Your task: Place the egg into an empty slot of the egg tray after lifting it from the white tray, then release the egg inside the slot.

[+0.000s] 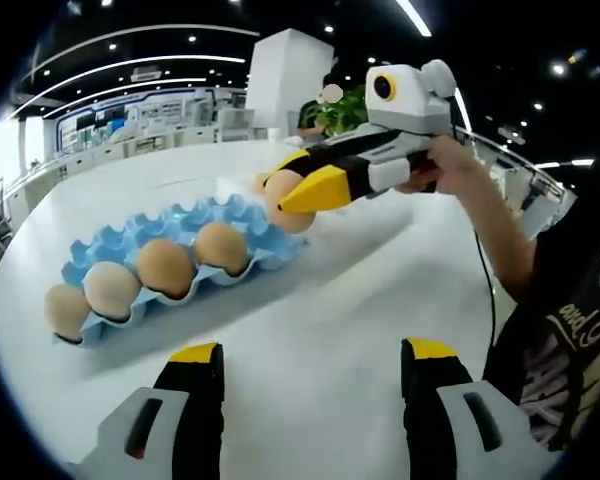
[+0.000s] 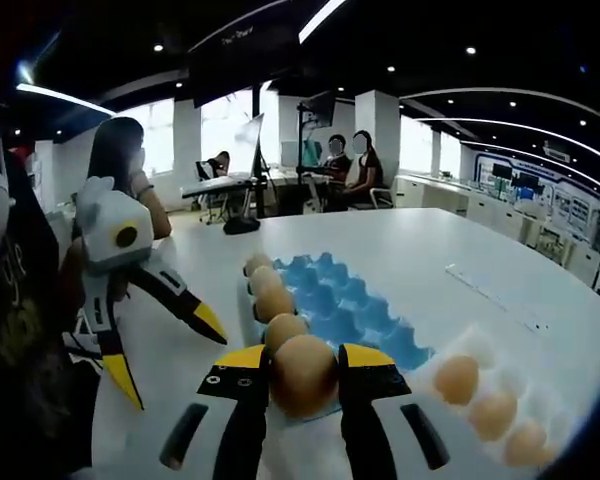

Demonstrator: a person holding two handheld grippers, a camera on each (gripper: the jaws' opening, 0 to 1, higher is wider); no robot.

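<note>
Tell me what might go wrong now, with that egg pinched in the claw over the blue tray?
The right claw grips the egg by two narrow fingertips; too much squeeze might crack it, too little might let it slip onto the table. The row of the blue egg tray nearest it already holds eggs, so lowering could knock the egg against a seated egg. The open left claw hovers nearby and could bump the tray.

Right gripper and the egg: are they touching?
Touching. In the right gripper view the right gripper has both jaws pressed against the sides of the egg, no gap showing, above the blue egg tray.
</note>
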